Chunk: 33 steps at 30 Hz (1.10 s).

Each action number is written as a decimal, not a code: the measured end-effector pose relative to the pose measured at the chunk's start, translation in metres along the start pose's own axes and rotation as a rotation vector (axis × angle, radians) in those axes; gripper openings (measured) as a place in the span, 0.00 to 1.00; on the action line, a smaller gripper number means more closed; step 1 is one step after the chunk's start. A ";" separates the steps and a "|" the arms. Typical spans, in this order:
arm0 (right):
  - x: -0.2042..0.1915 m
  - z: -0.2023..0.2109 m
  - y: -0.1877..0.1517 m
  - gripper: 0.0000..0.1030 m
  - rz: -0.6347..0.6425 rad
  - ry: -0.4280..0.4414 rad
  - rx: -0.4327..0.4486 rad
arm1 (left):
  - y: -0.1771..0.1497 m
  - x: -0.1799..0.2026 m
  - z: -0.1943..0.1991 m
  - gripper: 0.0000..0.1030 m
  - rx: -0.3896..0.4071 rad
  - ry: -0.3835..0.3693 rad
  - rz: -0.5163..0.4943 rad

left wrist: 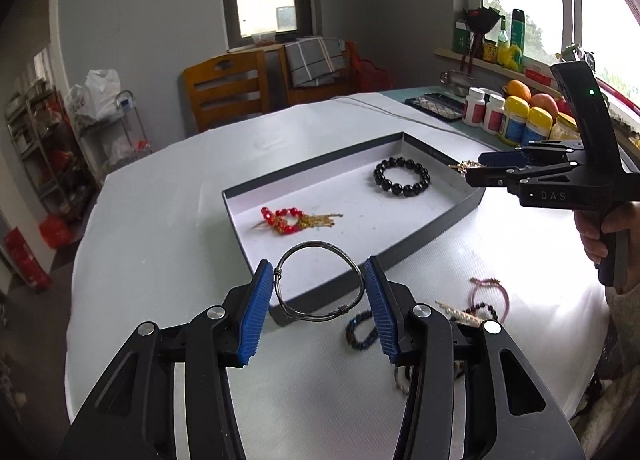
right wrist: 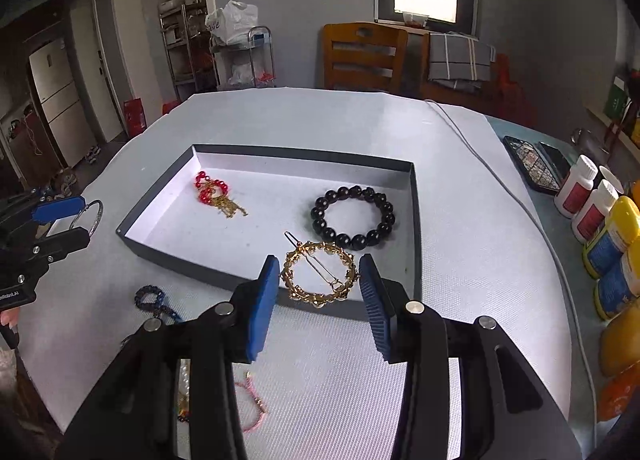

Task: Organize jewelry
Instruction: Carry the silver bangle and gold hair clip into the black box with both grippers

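My left gripper (left wrist: pixel 320 276) is shut on a silver wire bangle (left wrist: pixel 320 252), held over the near corner of the dark grey box (left wrist: pixel 440 226). My right gripper (right wrist: pixel 319 274) is shut on a round gold hair clip (right wrist: pixel 298 260), held over the box's near edge (right wrist: pixel 208 264). Inside the box lie a black bead bracelet (left wrist: pixel 401 176) (right wrist: pixel 354 216) and a red bead piece with gold tassels (left wrist: pixel 294 220) (right wrist: pixel 216 194). The left gripper with the bangle (right wrist: pixel 90 216) shows at the left in the right wrist view. The right gripper (left wrist: pixel 466 170) shows at the right in the left wrist view.
Loose on the white cloth lie a dark blue bead bracelet (left wrist: pixel 360 334) (right wrist: pixel 154 302), a pink cord bracelet (left wrist: pixel 494 294) (right wrist: pixel 256 406) and a pearl piece (left wrist: pixel 460 314). Bottles (right wrist: pixel 600 228), fruit (left wrist: pixel 532 98) and a cable (right wrist: pixel 480 156) sit to the right. Wooden chairs (left wrist: pixel 224 88) stand behind.
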State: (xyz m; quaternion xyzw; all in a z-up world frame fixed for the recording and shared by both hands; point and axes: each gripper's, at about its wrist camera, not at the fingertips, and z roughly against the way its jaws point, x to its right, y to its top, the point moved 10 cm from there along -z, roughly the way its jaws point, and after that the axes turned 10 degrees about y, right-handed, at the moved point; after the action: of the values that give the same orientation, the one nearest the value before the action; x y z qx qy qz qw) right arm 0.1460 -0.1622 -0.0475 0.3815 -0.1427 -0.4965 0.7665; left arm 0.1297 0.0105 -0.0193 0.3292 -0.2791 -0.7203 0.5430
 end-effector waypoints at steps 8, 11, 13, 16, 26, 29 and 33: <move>0.035 -0.026 0.011 0.40 -0.051 -0.041 -0.044 | 0.029 -0.006 -0.041 0.48 -0.035 0.007 0.044; 0.040 -0.039 0.007 0.40 -0.062 -0.016 -0.089 | 0.028 -0.010 -0.058 0.48 -0.074 0.009 0.058; 0.042 -0.046 0.005 0.40 -0.069 -0.004 -0.112 | 0.023 -0.010 -0.068 0.48 -0.109 -0.006 0.073; 0.042 -0.057 0.000 0.40 -0.079 0.019 -0.153 | 0.014 -0.006 -0.080 0.48 -0.160 -0.032 0.079; 0.043 -0.073 -0.010 0.40 -0.072 0.003 -0.222 | -0.001 -0.002 -0.099 0.48 -0.243 -0.034 0.049; 0.041 -0.076 -0.011 0.40 -0.057 -0.007 -0.241 | -0.006 -0.001 -0.106 0.48 -0.274 -0.026 0.029; 0.038 -0.082 -0.014 0.40 -0.031 -0.013 -0.274 | -0.011 0.001 -0.113 0.48 -0.300 -0.024 0.009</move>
State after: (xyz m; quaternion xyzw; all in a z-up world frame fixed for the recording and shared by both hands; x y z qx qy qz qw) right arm 0.2039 -0.1614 -0.1183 0.2721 -0.0728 -0.5255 0.8028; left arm 0.2104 0.0077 -0.0984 0.2346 -0.1764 -0.7553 0.5860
